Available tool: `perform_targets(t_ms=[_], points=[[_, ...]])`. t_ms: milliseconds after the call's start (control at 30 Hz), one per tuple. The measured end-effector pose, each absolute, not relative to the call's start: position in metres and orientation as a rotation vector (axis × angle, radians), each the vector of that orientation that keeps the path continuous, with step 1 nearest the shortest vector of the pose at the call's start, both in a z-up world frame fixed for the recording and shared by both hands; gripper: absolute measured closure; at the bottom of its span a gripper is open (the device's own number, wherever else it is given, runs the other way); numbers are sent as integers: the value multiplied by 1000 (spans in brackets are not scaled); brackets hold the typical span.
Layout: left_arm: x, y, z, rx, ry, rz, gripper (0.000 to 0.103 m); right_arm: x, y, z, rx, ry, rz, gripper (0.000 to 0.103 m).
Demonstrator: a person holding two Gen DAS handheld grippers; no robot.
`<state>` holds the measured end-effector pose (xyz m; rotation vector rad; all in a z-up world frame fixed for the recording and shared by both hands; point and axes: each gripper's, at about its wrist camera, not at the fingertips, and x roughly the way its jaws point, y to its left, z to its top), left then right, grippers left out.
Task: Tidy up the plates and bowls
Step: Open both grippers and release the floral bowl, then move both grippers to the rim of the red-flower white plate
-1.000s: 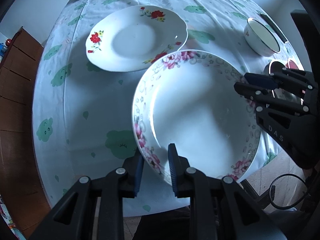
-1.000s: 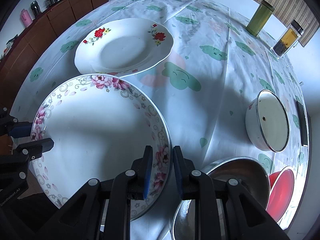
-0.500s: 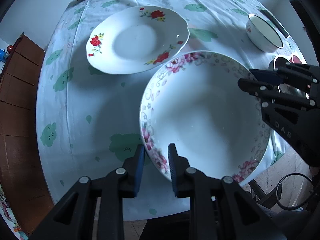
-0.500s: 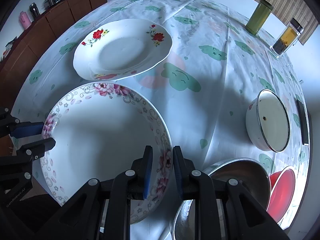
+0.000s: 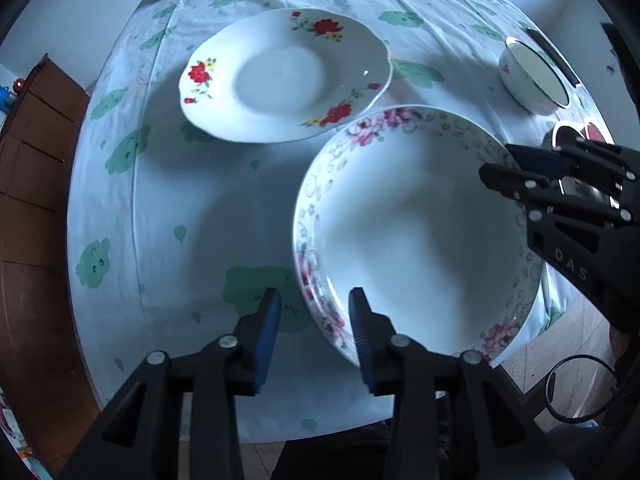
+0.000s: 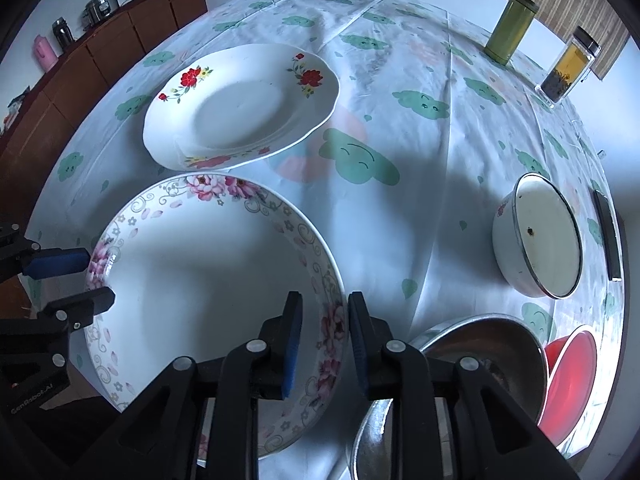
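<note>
The round table under its white cloth with green cloud prints (image 6: 400,80) carries a white plate with red flowers (image 6: 240,108) near its middle, and just beside it, at the near edge, sits the wide white dish with a pink-flower rim (image 6: 208,272), probably set down for stacking. Each gripper straddles opposite sides of that rim: the left gripper (image 5: 314,322) stands apart with clear gaps around it, and the right gripper (image 6: 325,334) also looks parted

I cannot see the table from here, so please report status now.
Left tool open, right tool open, both astride the rim of the pink-flowered white deep plate. Red-flowered white scalloped plate just beyond it. Steel bowl close right.
</note>
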<state>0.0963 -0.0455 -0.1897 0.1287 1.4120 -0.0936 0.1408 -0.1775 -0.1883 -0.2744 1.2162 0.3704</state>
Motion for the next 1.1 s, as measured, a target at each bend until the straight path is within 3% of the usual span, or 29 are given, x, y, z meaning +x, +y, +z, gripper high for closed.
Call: perform_targets(t_ms=[200, 267, 433, 633, 767, 1100], points=[[98, -40, -187, 129, 1399, -83, 51, 140, -174, -188, -259, 1209, 375, 63], [98, -38, -187, 127, 1398, -75, 40, 140, -173, -186, -256, 1205, 378, 60], [102, -29, -186, 112, 1397, -58, 24, 141, -171, -182, -246, 1201, 375, 57], [106, -26, -185, 114, 1391, -59, 23, 143, -169, -176, -236, 1205, 376, 55], [109, -24, -184, 107, 1386, -64, 21, 144, -167, -171, -206, 1200, 388, 43], [122, -13, -185, 86, 1391, -72, 21, 162, -167, -167, -132, 1208, 387, 43]])
